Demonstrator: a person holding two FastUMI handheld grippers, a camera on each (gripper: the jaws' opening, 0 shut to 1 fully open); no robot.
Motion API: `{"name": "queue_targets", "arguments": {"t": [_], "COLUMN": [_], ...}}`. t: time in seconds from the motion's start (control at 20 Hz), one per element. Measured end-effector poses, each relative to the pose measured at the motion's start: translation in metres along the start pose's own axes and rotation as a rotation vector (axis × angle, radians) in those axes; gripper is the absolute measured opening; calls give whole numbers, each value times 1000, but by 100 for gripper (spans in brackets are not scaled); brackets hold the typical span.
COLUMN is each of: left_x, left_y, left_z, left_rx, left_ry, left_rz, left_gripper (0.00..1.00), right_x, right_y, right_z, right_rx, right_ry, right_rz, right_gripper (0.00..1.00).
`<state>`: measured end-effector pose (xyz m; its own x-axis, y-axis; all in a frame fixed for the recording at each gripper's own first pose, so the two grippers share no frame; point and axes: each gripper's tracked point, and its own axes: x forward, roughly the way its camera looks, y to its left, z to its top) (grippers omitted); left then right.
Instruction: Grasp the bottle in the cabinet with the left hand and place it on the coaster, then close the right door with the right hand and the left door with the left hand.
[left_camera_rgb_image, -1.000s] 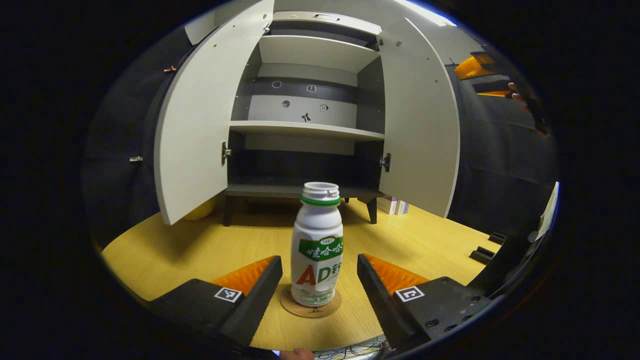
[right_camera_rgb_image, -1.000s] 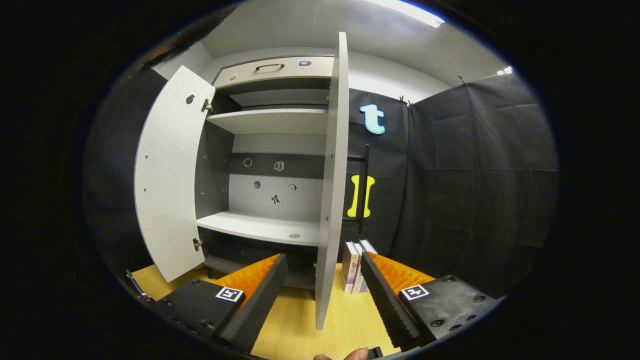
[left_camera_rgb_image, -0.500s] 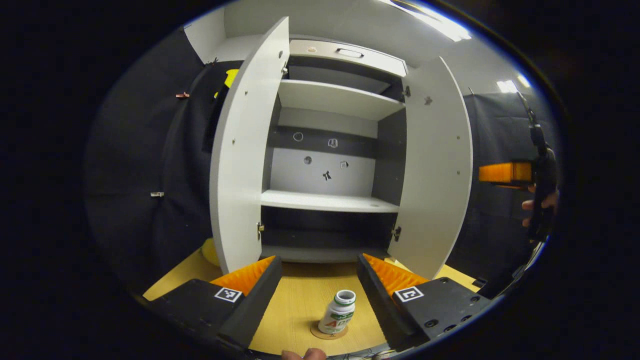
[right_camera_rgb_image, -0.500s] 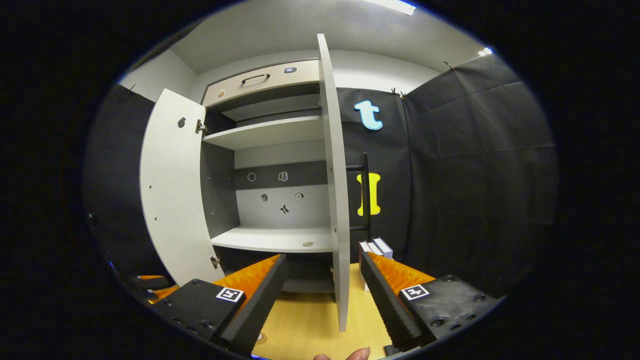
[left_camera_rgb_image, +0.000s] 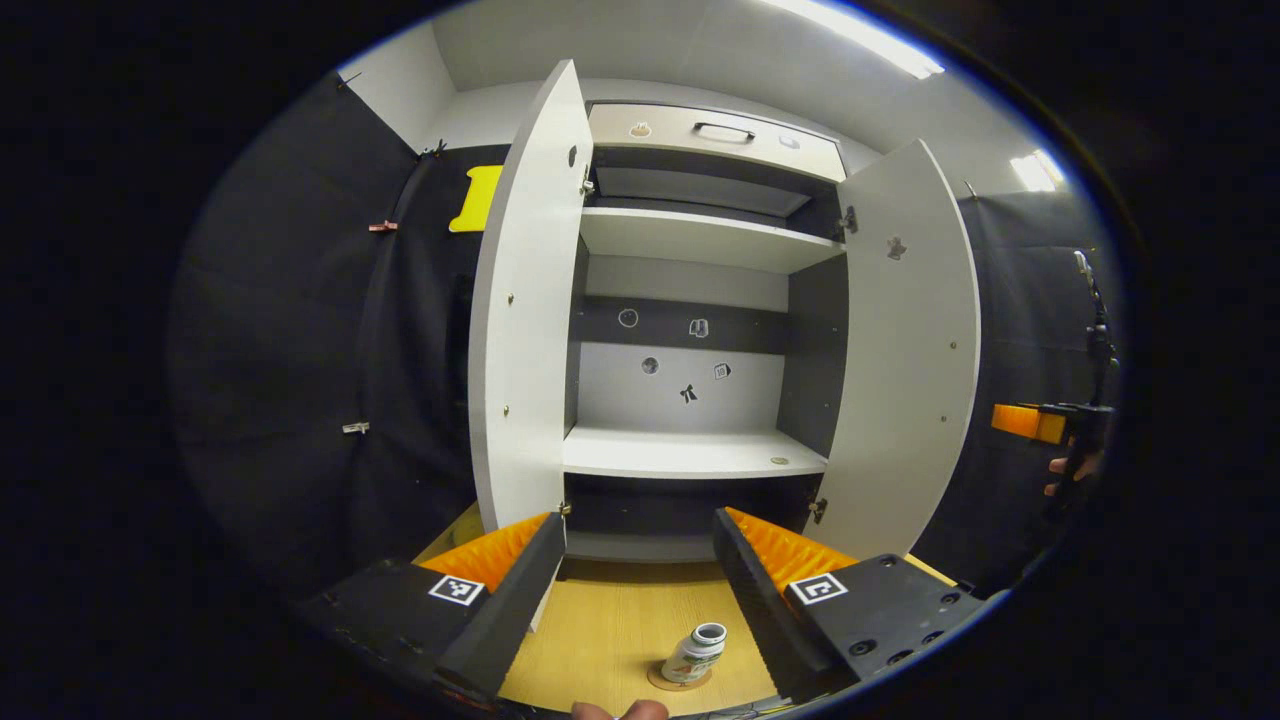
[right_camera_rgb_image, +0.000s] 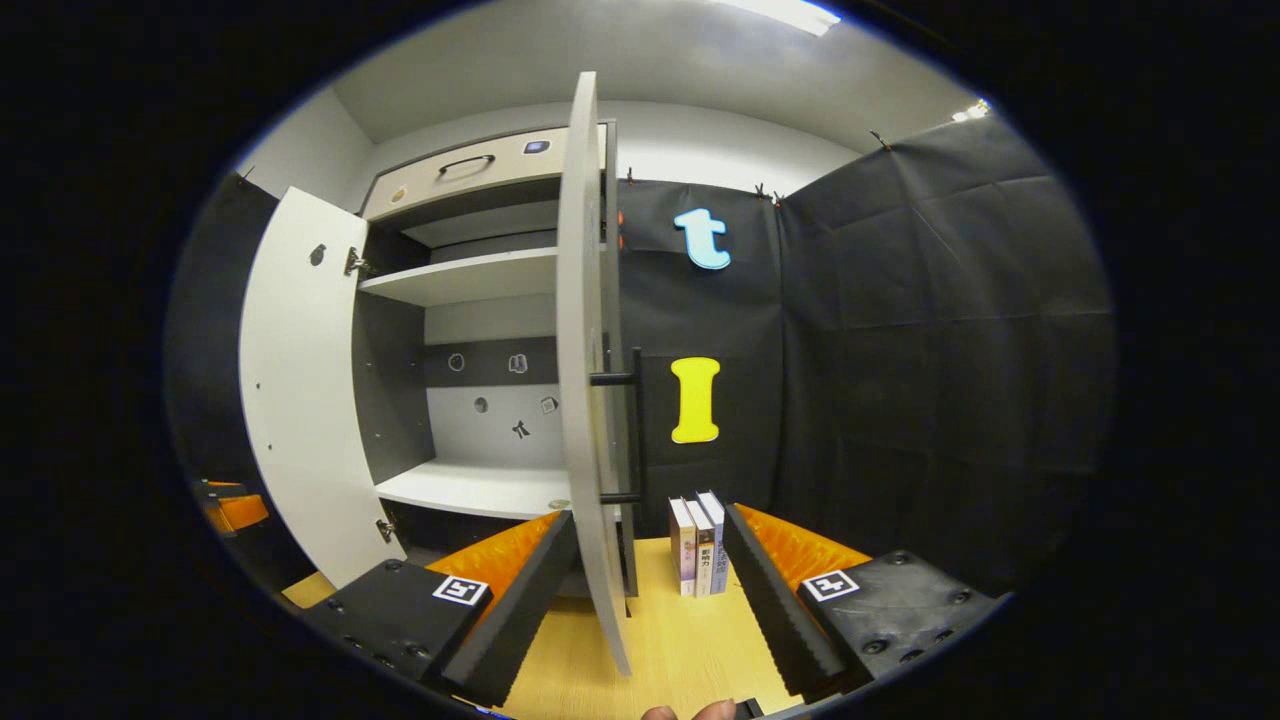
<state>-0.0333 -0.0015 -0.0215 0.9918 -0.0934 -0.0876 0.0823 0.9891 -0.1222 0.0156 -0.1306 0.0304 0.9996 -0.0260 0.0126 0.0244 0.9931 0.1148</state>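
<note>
The white bottle (left_camera_rgb_image: 695, 655) with a green label stands upright on the round coaster (left_camera_rgb_image: 670, 682) on the wooden table, low between my left gripper's fingers and well below them. My left gripper (left_camera_rgb_image: 640, 590) is open and holds nothing. The cabinet has both doors swung open: left door (left_camera_rgb_image: 525, 330), right door (left_camera_rgb_image: 915, 370). In the right gripper view the right door (right_camera_rgb_image: 582, 400) stands edge-on just ahead, its black handle (right_camera_rgb_image: 632, 425) on the outer face. My right gripper (right_camera_rgb_image: 650, 590) is open, straddling the door's lower edge without touching it.
The cabinet shelves (left_camera_rgb_image: 690, 455) hold nothing large. Several books (right_camera_rgb_image: 697, 545) stand on the table right of the cabinet. The other gripper and a hand (left_camera_rgb_image: 1060, 430) show at the far right of the left gripper view. Black cloth walls enclose the booth.
My left gripper rose and drew back from the bottle, which stays on the coaster. My right gripper shifted right, so the right door's outer face and handle came into sight.
</note>
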Motion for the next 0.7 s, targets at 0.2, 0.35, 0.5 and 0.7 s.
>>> {"name": "queue_targets", "arguments": {"t": [0.2,0.35,0.5,0.7], "left_x": [0,3,5,-1], "left_y": [-7,-2,7,18], "left_z": [6,8,11,6], "left_rx": [-19,4,16,19], "left_ry": [-5,0,-1,9], "left_rz": [29,81,138,177], "left_gripper": [95,95,95,95], "right_x": [34,59,62,61], "right_y": [-26,-29,-28,-16], "right_z": [14,14,13,9], "right_rx": [11,-4,11,26], "right_ry": [-36,-33,-41,-25], "right_rz": [-31,-13,5,32], "right_gripper": [98,98,98,98]}}
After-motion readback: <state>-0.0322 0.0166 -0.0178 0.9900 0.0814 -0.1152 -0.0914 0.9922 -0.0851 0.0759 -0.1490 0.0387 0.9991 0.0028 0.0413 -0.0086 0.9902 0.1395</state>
